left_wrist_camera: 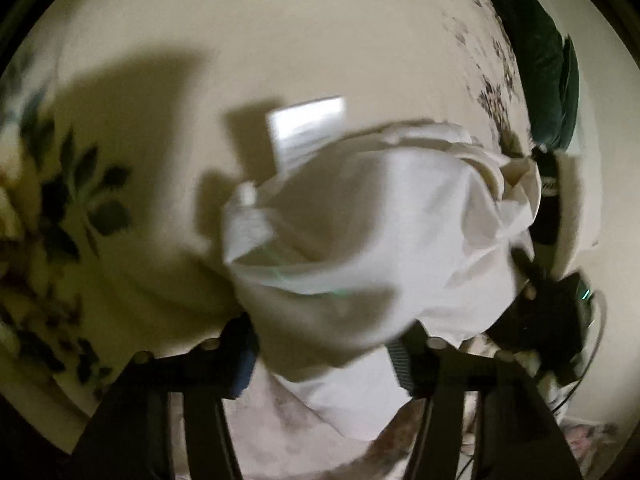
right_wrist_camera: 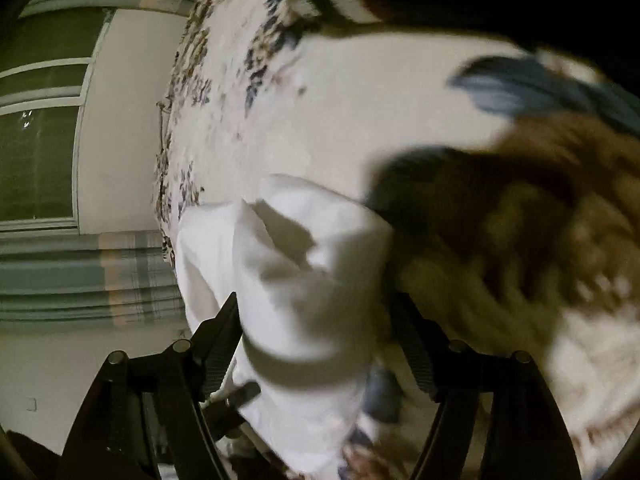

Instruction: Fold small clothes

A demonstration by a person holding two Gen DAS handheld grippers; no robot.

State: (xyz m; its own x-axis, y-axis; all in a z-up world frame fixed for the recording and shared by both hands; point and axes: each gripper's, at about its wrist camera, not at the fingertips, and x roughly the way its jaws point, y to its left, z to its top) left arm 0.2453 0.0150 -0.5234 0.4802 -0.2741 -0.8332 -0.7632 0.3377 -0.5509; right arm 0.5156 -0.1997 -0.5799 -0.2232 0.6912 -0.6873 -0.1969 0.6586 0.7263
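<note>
Left fingers: the left gripper (left_wrist_camera: 328, 344) has white cloth (left_wrist_camera: 360, 232) bunched between its two fingers, which stand partly apart; blur hides the contact, so I cannot tell whether the pads actually press on it.

Right fingers: the right gripper (right_wrist_camera: 316, 344) also has the white cloth (right_wrist_camera: 288, 264) lying between its fingers, part-way apart; again I cannot tell if it is pinched or only resting there.

Why held so: both grippers point down at the bed with the garment gathered between them, probably to lift one side and bring it over for a fold.

Garment: a small white piece, crumpled rather than flat, above the bedspread (left_wrist_camera: 280, 40) near the middle of both views.

Neighbours: in the left view a white rectangular tag or card (left_wrist_camera: 308, 120) shows at twelve o'clock of the cloth; a dark green cushion (left_wrist_camera: 544, 80) lies well apart at two o'clock.

Edges: in the right view the bed's side runs along nine o'clock, the wall and window (right_wrist_camera: 40, 140) beyond it.

Open room: plain bedspread at eleven to one o'clock in the left view looks free for laying the fold.
</note>
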